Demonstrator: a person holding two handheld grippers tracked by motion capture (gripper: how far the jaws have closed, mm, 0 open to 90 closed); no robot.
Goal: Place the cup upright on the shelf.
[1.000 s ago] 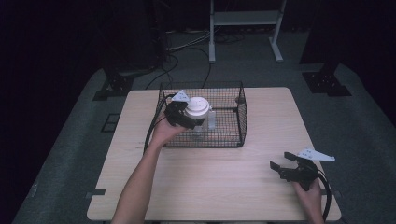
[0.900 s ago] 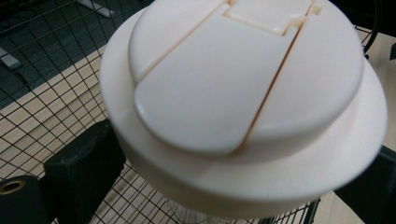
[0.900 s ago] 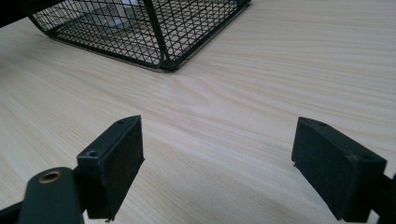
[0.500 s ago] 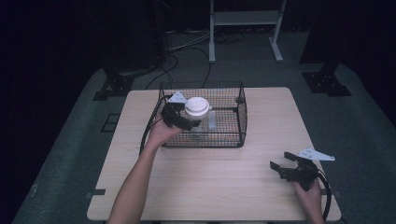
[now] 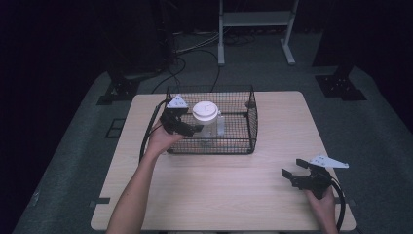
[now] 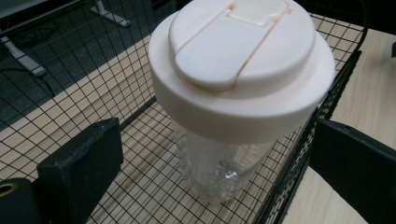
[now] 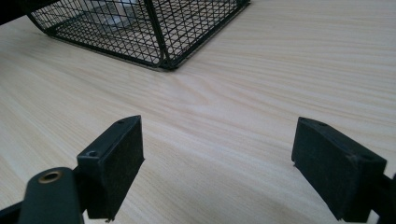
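Two grippers in use. Left gripper (image 5: pixel 191 127): jaws spread wide, gripping nothing, poised at the left wall of the wire basket (image 5: pixel 253 117), either side of the bottle (image 5: pixel 207 124). Right gripper (image 5: pixel 292 174): jaws wide apart and empty, resting low over the near right of the desk (image 5: pixel 219 190), well apart from the basket.

Bottle: clear plastic body, white flip-top lid (image 6: pixel 243 70), standing upright inside the basket, left of its middle.

Handling note, as a judgement: the jaws should drop below the broad lid to the narrower body, stay level, and avoid snagging the basket rim (image 6: pixel 299 163).

View notes: the left gripper view shows the lid's hinge seam and the ribbed body; the high view gives the bottle's position in the basket.
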